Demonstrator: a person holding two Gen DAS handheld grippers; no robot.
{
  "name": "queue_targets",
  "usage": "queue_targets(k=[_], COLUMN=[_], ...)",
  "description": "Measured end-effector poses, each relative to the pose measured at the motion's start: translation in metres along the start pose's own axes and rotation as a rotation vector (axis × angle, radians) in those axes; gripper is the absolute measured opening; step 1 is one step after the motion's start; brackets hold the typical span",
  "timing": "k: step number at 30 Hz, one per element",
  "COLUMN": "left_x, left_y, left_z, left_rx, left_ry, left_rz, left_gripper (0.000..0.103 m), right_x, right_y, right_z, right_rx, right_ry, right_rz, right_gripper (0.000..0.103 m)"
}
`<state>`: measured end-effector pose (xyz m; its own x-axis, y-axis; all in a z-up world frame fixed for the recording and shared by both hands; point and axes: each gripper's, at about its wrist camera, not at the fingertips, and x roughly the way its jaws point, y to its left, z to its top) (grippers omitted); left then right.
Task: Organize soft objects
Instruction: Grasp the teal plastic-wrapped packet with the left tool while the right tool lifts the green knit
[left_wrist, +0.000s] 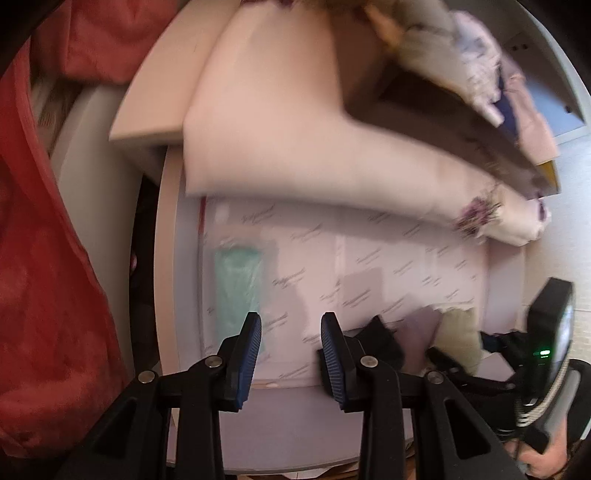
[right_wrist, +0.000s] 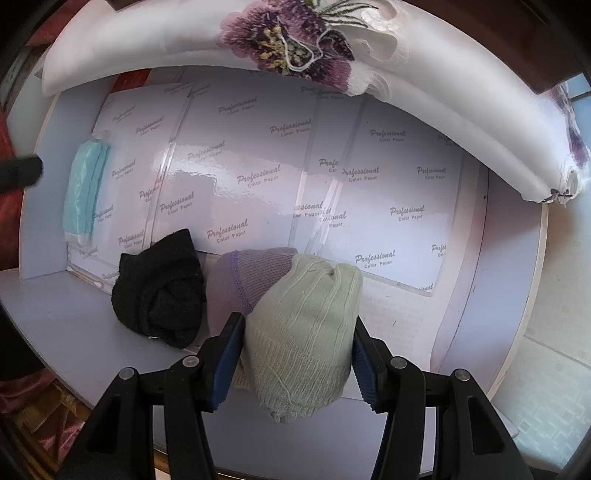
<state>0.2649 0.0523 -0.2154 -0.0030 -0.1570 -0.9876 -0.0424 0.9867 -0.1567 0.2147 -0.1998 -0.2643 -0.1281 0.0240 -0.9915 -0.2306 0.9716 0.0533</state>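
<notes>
My right gripper points down and is shut on a pale green rolled sock, with a blue pad pressing each side. A purple sock and a black rolled sock lie just left of it on the paper-covered surface. Further left lies a teal face mask. My left gripper hangs open over the paper with nothing between its fingers. The mask is to its left; the black sock and green sock are to its right.
A white pillow with purple flower embroidery lies along the back of the surface. The pillow is blurred in the left wrist view, with more folded fabric behind it. Red cloth hangs at the left. Tiled floor shows at the right.
</notes>
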Motion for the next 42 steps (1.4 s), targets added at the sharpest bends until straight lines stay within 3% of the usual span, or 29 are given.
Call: queue_targets(k=[9,15,17,23,27,30,37,42], left_x=[0.04,0.062,0.064,0.075,0.067,0.054,0.056,0.066], left_y=[-0.003,-0.002,0.002,0.005,-0.014,-0.023,0.003,-0.005], left_z=[-0.002,-0.001,0.0,0.002,0.005,0.006,0.008,0.008], left_rx=[0.04,0.02,-0.003,-0.033,0.006,0.039,-0.095,-0.054], left_ry=[0.056,0.083,0.08,0.079,0.047,-0.004,-0.003,0.006], left_rz=[0.15,0.186,0.183,0.146,-0.05,-0.093,0.012,0.059], left_gripper=[0.04,0.045,0.053,0.06,0.06,0.06,0.06,0.06], right_x=[0.002,0.001,0.0,0.0,-0.001,0.0,0.002,0.004], right_y=[-0.002,-0.001,0.0,0.001,0.001,0.0,-0.001,-0.001], right_z=[0.003,0.003,0.003,0.002,0.002,0.002,0.002,0.002], right_rx=[-0.001,-0.005,-0.003,-0.003,-0.002,0.0,0.003,-0.002], right_ry=[0.002,0.002,0.002,0.002,0.003,0.003,0.004,0.003], right_rz=[0.002,-0.002,-0.002,-0.003,-0.003,-0.001,0.001,-0.001], right_gripper=[0.056,0.056,0.056,0.056,0.056,0.056,0.056,0.056])
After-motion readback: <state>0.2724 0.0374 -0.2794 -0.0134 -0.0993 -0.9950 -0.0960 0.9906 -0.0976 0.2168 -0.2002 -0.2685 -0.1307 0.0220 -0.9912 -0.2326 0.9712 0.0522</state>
